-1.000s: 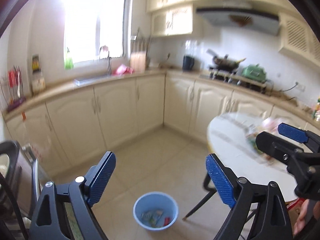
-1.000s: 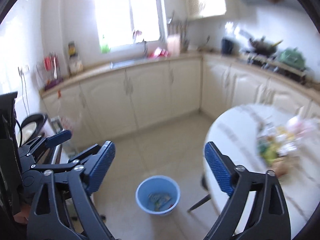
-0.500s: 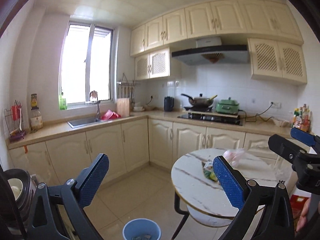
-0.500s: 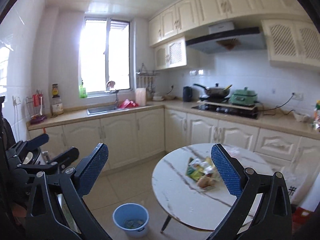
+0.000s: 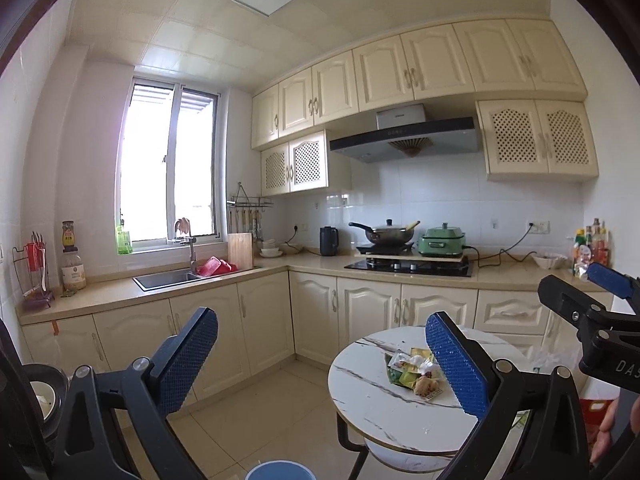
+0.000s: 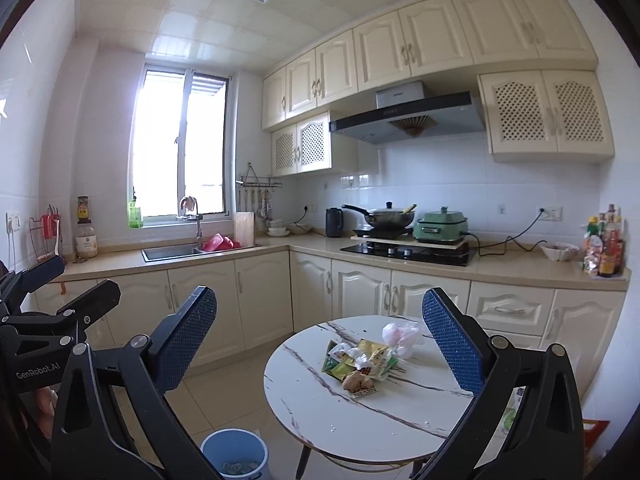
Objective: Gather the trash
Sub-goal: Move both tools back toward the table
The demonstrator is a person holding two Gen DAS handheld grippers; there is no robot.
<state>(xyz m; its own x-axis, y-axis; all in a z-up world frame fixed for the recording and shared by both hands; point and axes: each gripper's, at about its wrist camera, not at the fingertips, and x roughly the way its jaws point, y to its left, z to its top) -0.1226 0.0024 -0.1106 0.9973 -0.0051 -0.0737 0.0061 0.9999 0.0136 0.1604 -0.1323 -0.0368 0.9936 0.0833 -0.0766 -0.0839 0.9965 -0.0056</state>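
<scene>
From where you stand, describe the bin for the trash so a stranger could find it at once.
Start at the round white marble-patterned table in the middle of the kitchen. On the tiled floor to the left of the table's legs stands a small round light-blue plastic bucket, with a few wrappers already inside. It is the only blue container on the floor.

blue bin [image 5: 278, 471] cut off, bottle labels [image 6: 604, 240] unreadable
</scene>
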